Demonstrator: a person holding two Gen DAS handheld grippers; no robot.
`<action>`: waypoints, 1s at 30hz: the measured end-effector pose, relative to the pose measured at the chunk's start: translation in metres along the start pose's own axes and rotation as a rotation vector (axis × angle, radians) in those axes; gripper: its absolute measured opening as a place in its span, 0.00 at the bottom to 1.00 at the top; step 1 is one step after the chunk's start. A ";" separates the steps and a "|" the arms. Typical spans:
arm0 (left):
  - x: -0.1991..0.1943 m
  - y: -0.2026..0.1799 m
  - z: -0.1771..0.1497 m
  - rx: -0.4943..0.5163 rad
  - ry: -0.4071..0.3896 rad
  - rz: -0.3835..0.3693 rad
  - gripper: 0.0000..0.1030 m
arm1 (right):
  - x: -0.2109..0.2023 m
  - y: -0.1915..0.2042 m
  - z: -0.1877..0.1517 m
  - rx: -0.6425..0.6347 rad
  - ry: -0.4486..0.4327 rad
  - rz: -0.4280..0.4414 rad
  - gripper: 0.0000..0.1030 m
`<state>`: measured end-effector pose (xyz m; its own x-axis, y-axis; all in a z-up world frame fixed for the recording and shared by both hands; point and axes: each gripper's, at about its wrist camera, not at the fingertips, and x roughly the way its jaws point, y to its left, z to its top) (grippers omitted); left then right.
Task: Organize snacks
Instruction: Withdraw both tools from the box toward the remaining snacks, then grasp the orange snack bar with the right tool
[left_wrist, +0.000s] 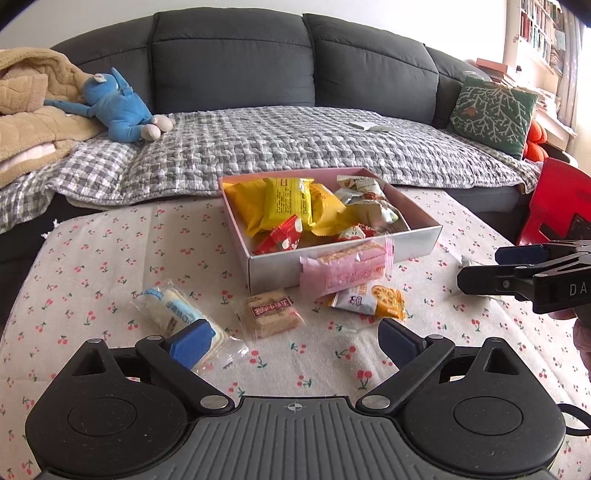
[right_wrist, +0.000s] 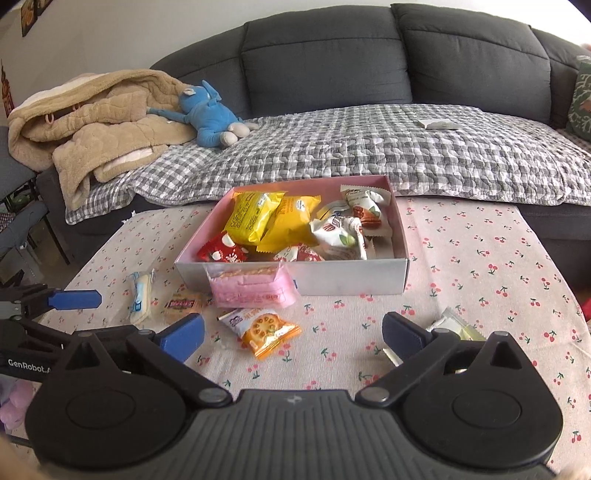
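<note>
A white box (left_wrist: 273, 271) (right_wrist: 351, 278) with a pink lining stands mid-table, holding yellow, red and white snack packs. A pink wafer pack (left_wrist: 343, 273) (right_wrist: 251, 293) leans on its front wall. On the cloth in front lie an orange biscuit pack (left_wrist: 373, 301) (right_wrist: 266, 328), a brown square pack (left_wrist: 271, 314) (right_wrist: 184, 304) and a blue-white pack (left_wrist: 170, 312) (right_wrist: 140, 295). My left gripper (left_wrist: 295, 343) is open over the cloth, its left finger above the blue-white pack. My right gripper (right_wrist: 291, 336) (left_wrist: 495, 267) is open just behind the orange pack. A pale green packet (right_wrist: 458, 326) lies by its right finger.
A cherry-print cloth (left_wrist: 92, 295) covers the table. Behind it stands a grey sofa (left_wrist: 236, 59) with a checked quilt (right_wrist: 369, 147), a blue plush toy (left_wrist: 114, 107), a beige blanket (right_wrist: 92, 125) and a green cushion (left_wrist: 491, 114). A red chair (left_wrist: 554, 199) is at the right.
</note>
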<state>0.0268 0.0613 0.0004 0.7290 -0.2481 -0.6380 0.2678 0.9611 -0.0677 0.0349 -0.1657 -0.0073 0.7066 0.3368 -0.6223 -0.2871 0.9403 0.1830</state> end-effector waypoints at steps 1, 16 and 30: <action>-0.001 0.001 -0.005 0.008 0.004 0.003 0.95 | 0.000 0.003 -0.006 -0.021 0.009 -0.002 1.00; 0.000 0.012 -0.051 0.049 0.028 0.065 0.95 | -0.008 0.034 -0.054 -0.168 0.050 0.078 1.00; 0.017 0.010 -0.068 0.115 0.048 0.128 0.96 | -0.003 0.061 -0.083 -0.256 0.119 0.128 0.99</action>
<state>-0.0005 0.0746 -0.0631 0.7316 -0.1153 -0.6719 0.2465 0.9636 0.1030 -0.0382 -0.1137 -0.0580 0.5777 0.4299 -0.6939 -0.5331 0.8424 0.0780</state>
